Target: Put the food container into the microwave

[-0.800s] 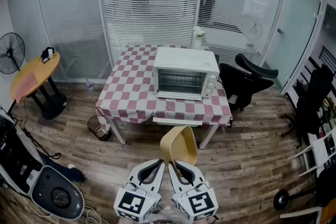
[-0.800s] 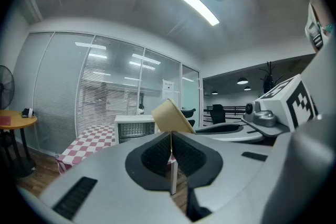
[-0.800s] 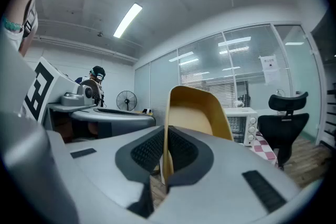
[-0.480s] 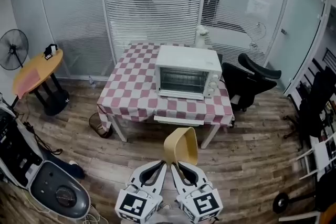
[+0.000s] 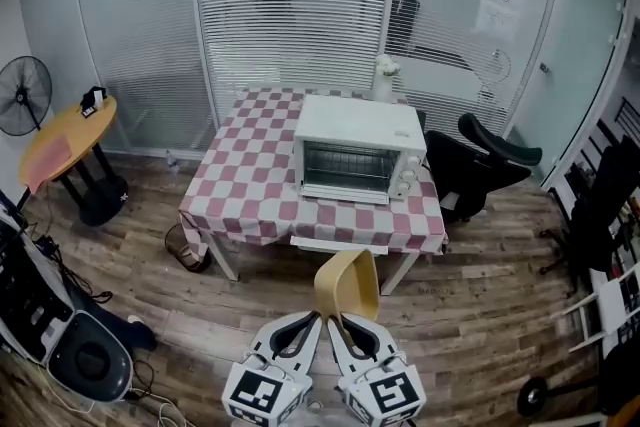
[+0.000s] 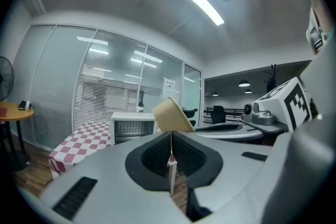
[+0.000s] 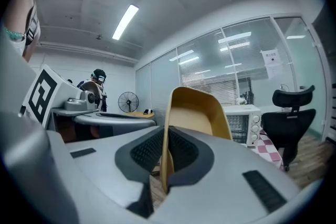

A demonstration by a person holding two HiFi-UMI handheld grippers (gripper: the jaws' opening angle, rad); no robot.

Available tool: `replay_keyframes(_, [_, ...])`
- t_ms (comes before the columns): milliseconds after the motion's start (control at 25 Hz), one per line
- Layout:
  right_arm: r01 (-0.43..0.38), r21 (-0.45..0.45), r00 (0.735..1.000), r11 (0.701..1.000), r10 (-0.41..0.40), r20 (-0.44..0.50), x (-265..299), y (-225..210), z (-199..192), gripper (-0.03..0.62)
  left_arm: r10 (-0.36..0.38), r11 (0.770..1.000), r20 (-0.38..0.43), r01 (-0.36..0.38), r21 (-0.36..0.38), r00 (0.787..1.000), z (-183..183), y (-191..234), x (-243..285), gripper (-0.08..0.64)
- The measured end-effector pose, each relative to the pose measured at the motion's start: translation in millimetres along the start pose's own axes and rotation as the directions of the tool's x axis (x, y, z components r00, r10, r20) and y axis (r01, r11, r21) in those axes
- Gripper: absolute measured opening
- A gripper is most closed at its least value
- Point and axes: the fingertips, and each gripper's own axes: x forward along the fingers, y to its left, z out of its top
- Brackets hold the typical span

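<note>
A tan plastic food container (image 5: 348,283) hangs tilted over the wooden floor, in front of the table. My left gripper (image 5: 310,322) and right gripper (image 5: 338,321) are side by side, each shut on the container's near wall. In the left gripper view the container (image 6: 171,115) rises past the closed jaws of the left gripper (image 6: 170,140). In the right gripper view its hollow inside (image 7: 195,112) faces right, with the right gripper (image 7: 165,150) clamped on its wall. The white microwave (image 5: 358,148) stands on the checked table (image 5: 252,185) ahead, its glass door closed.
A black office chair (image 5: 488,160) stands right of the table. A round orange side table (image 5: 62,133) and a fan (image 5: 22,95) are at the left. A bin (image 5: 186,246) sits under the table's left corner. A grey machine (image 5: 70,355) is at the lower left.
The view has drifted slightly, with the table and microwave now a little lower in the frame. Both grippers still hold the container the same way.
</note>
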Motion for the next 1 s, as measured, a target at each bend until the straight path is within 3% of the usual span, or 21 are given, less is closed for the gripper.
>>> replay_keyframes(440, [0.072,-0.023,0.997,0.997,-0.072,0.002,74,-69,13,0.012,-0.084,0.996,0.004,0.084,0.019,0.996,17,57,86,0.014])
replay_keyframes(1000, [0.104,-0.021,0.994,0.994,-0.105,-0.024,148,-104,15,0.014,-0.121,0.993,-0.011,0.121,0.005,0.993,21,121,139,0.014])
